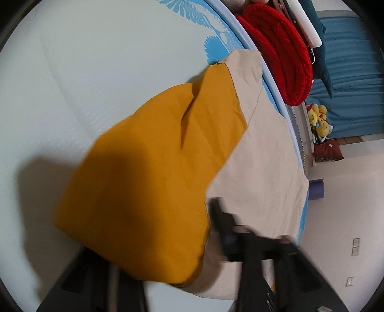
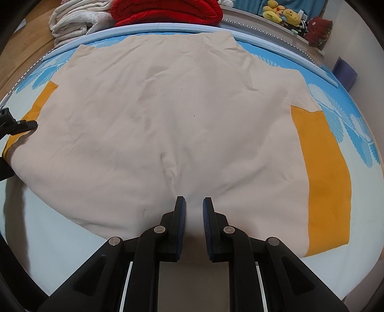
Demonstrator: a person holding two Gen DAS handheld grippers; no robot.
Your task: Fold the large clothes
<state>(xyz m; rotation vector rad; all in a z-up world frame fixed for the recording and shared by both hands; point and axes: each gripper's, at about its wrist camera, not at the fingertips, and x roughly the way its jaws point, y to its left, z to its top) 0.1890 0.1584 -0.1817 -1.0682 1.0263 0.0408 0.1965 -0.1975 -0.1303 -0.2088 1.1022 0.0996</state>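
Left wrist view
Garment: a large cream garment (image 1: 259,163) with a mustard-yellow sleeve (image 1: 153,172) lies on the bed (image 1: 72,72), near the bed's edge.
Sleeve: the yellow sleeve is raised toward the camera and hangs over the cream body and the pale mattress, throwing a shadow to the left.
Left tool: the left tool (image 1: 211,240) is blurred at the lower frame edge; one dark finger lies beside the sleeve's right border, the other is covered by the yellow cloth. The fingers stand close together with the sleeve cloth between them; whether they pinch it cannot be told.
Beside the bed: a folded red blanket (image 1: 280,52) lies past the edge, yellow plush toys (image 1: 319,122) further right.

Right wrist view
Garment: the cream body (image 2: 172,115) is spread flat across the blue-patterned sheet (image 2: 348,124), a yellow sleeve (image 2: 324,172) lying flat at the right.
Right tool: the right tool (image 2: 194,204) rests on the near hem of the cream body, its fingers narrowly apart with a ridge of cream cloth running between the blue pads (image 2: 182,216); a firm grip cannot be confirmed.
Left tool here: its black tip (image 2: 21,126) shows at the left edge, at the other yellow sleeve (image 2: 40,103).
Background: cream towels (image 2: 76,19) and the red blanket (image 2: 165,10) lie beyond the bed.
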